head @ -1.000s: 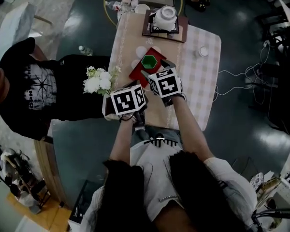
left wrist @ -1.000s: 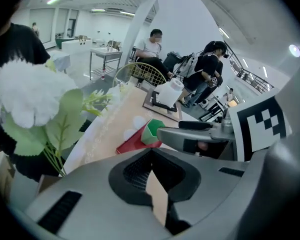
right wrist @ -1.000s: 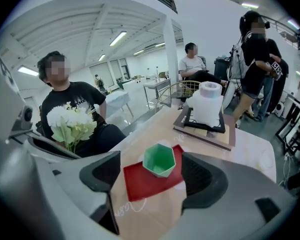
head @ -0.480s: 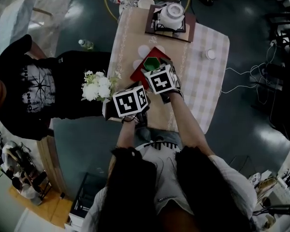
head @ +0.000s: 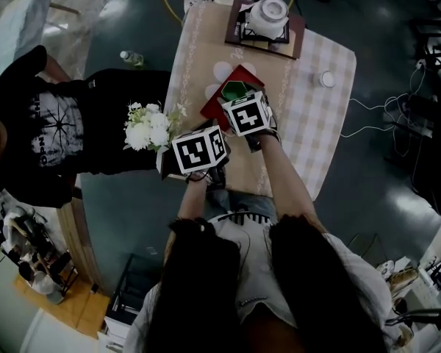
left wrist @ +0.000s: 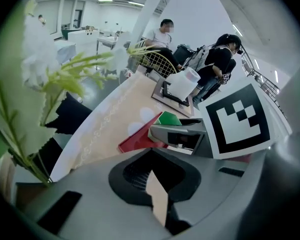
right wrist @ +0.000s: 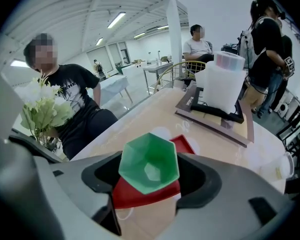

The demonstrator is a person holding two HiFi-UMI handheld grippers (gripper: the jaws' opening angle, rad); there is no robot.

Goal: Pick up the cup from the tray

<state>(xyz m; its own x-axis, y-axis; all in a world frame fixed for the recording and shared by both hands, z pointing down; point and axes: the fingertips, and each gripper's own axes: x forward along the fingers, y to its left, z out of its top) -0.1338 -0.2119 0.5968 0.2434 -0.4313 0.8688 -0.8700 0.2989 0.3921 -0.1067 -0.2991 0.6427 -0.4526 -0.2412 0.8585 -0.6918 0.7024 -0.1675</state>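
**Clerk:** Item one, the cup?

**Keeper:** Green, with a six-sided rim and faceted walls that taper to a small hexagonal floor. It stands upright and its inside is bare. It is on the red tray, which lies on the beige tablecloth.

**Clerk:** Right gripper?

**Keeper:** The jaws are spread wide, one to each side of the cup. The cup sits in the gap and I see no jaw pressing on it. From the head view the marker cube covers the near part of the tray, and the cup shows just beyond it.

**Clerk:** Left gripper?

**Keeper:** The jaws are drawn together at the tips and hold nothing. It hangs over the near edge of the table, beside the right gripper and apart from the tray.

**Clerk:** Sundries?

**Keeper:** White flowers at the table's left edge. A white lidded container on a dark tray at the far end. A person in a black printed T-shirt beside the table.
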